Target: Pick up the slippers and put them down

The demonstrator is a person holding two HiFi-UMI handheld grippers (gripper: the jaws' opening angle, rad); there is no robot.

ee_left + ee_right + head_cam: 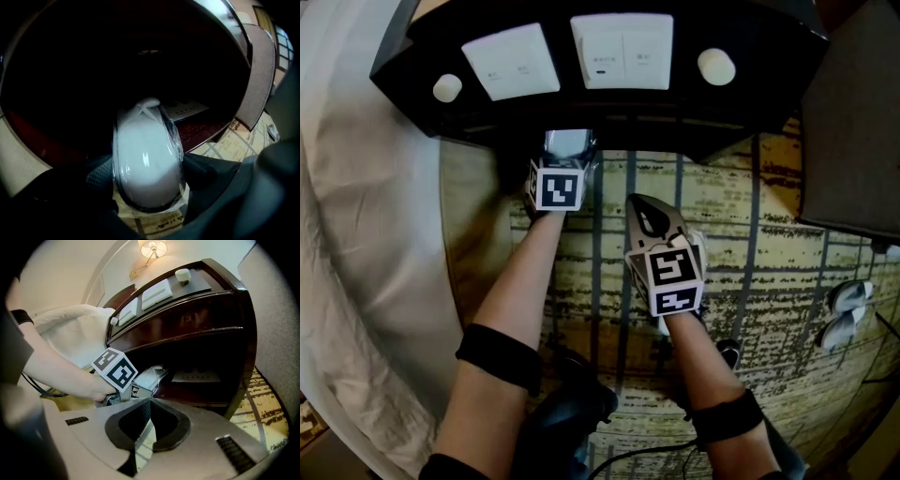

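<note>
A white pair of slippers in clear plastic wrap (567, 143) sits between the jaws of my left gripper (564, 161), just in front of the dark nightstand's lower shelf. In the left gripper view both ribbed pads (99, 177) lie against the sides of the slippers pack (147, 159), which hangs over the carpet. From the right gripper view the same pack (151, 376) sticks out past the left gripper's marker cube (116, 369). My right gripper (652, 216) stays to the right over the carpet, its jaws shut (150, 403) with nothing between them.
The dark wooden nightstand (750, 84) carries white switch panels (622, 50) on top and a paper card (197, 377) on its lower shelf. White bedding (356, 234) lies at the left. Another pair of slippers (848, 309) rests on the patterned carpet (769, 244) at right, beside a dark panel (853, 122).
</note>
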